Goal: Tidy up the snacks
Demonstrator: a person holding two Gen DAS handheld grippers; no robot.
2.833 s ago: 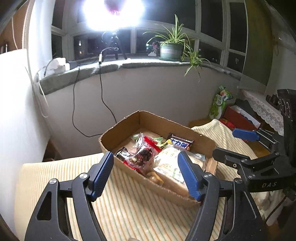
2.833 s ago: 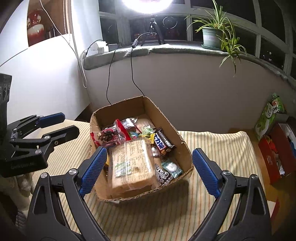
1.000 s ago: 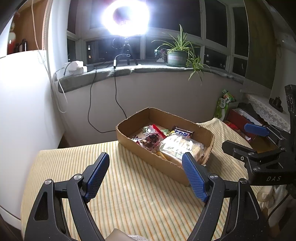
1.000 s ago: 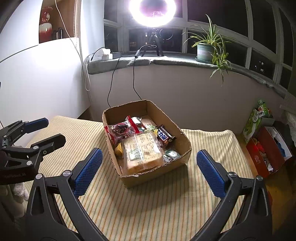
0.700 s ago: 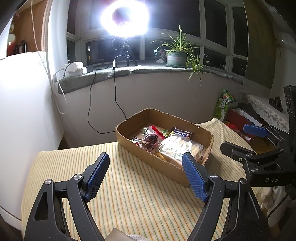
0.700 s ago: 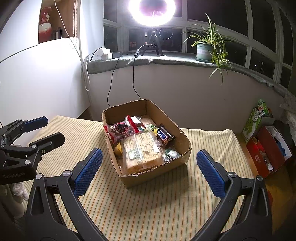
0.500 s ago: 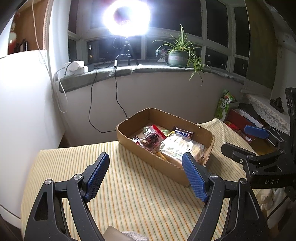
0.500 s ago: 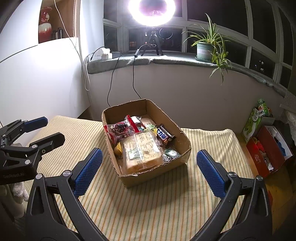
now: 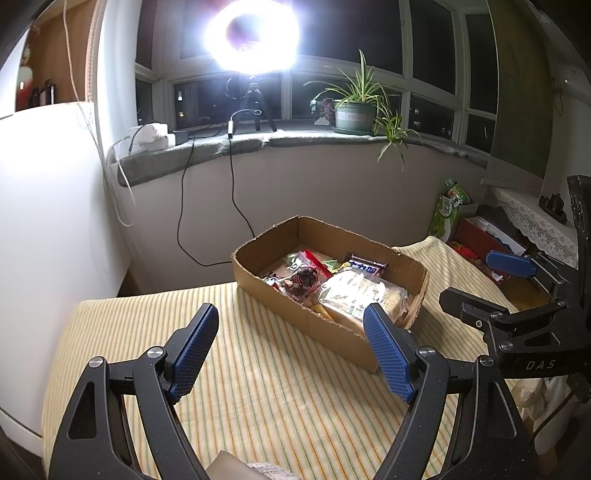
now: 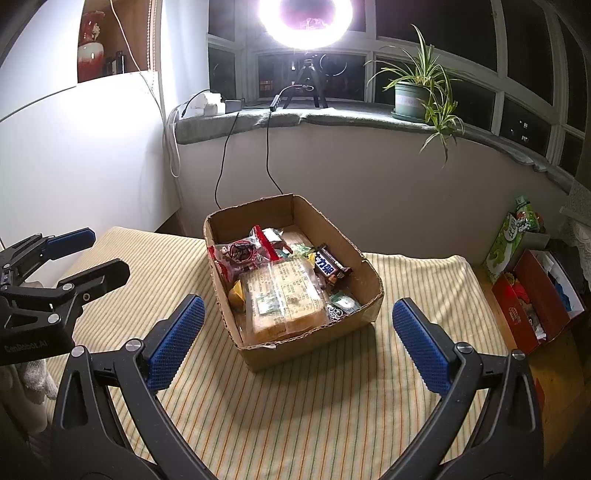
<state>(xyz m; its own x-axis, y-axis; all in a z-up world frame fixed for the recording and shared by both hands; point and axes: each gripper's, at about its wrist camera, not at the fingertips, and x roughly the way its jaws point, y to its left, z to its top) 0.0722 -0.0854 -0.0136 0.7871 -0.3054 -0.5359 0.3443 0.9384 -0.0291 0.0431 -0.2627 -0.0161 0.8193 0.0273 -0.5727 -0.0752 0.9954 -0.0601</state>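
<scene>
An open cardboard box [image 9: 314, 325] [image 10: 306, 347] sits on the striped tablecloth [image 10: 332, 406]. It holds several snacks, among them a wrapped bread loaf [image 10: 284, 299], a dark chocolate bar [image 10: 327, 267] and a clear bag with a red edge [image 10: 240, 253]. My left gripper [image 9: 290, 310] hovers open short of the box's near left side, nothing between its blue pads. My right gripper [image 10: 298, 302] is open too, held back in front of the box. Each view catches the other gripper at its edge: the right gripper [image 9: 480, 280], the left gripper [image 10: 107, 253].
A ring light [image 10: 304, 18] on a tripod, a potted plant [image 10: 413, 96] and a power strip stand on the windowsill, with cables hanging behind the box. A red box [image 10: 532, 295] and a green bag [image 10: 509, 232] sit right of the table. A white panel [image 10: 74, 166] stands at the left.
Since the earliest frames both grippers have drawn back from the box, which now looks smaller. Over the last second neither has moved and the jaws stand the same.
</scene>
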